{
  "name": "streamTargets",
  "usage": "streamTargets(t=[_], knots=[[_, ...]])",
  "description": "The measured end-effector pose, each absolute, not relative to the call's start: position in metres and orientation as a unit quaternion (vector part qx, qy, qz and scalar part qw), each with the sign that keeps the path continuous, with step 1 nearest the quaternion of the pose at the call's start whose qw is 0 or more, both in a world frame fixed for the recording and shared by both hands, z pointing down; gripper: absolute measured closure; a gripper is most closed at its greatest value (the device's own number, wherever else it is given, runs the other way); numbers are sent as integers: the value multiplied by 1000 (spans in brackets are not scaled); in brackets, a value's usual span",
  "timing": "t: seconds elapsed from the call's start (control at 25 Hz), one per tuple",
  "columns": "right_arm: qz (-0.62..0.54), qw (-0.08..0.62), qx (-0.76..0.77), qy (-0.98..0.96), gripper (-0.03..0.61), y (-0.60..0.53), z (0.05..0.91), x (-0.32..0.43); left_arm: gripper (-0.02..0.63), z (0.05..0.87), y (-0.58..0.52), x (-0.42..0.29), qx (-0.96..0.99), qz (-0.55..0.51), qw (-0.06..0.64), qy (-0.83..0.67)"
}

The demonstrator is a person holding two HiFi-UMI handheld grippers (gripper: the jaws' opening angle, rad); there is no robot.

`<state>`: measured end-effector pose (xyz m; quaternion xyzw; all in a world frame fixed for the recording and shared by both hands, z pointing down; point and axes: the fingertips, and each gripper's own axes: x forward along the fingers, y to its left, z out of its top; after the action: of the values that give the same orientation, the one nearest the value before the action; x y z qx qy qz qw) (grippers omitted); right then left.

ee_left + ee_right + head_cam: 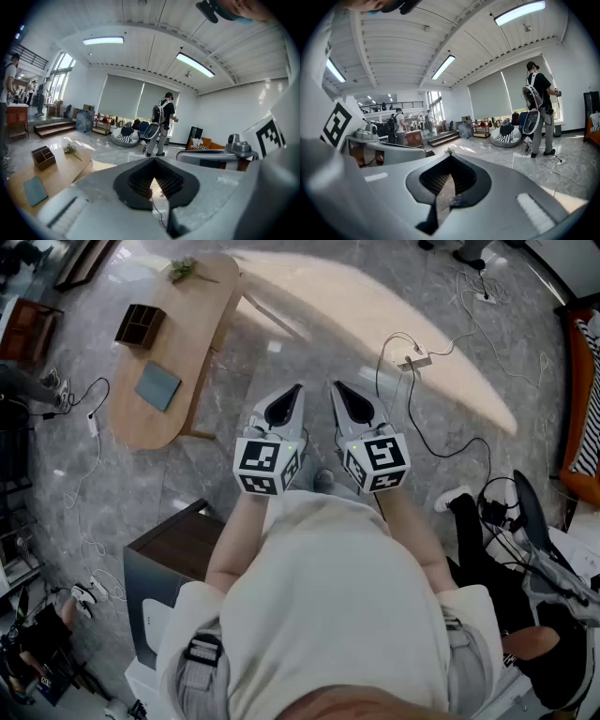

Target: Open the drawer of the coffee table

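The coffee table is a light wooden oval top at the upper left of the head view, across the grey floor from me. On it lie a brown divided box, a blue-grey book and a small plant. No drawer front shows in any view. My left gripper and right gripper are held side by side in front of my chest, well short of the table, both shut and empty. In the left gripper view the table sits low at the left, beyond the shut left gripper. The right gripper faces open floor.
A dark cabinet stands just to my lower left. Cables and a power strip trail over the floor ahead right. A black chair and an orange sofa are at the right. A person with a backpack stands farther off.
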<state>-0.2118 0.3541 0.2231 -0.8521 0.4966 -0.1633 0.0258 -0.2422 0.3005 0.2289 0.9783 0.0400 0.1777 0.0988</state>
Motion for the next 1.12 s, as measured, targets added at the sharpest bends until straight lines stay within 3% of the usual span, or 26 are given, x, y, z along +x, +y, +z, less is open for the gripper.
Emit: streamTargets(t=[0.28, 1.12], knots=[[-153, 10, -855, 495, 580, 388, 210, -250, 612, 226, 315, -285, 980, 176, 90, 28], [-168, 42, -831, 528, 578, 375, 216, -257, 612, 222, 304, -300, 980, 163, 114, -21]])
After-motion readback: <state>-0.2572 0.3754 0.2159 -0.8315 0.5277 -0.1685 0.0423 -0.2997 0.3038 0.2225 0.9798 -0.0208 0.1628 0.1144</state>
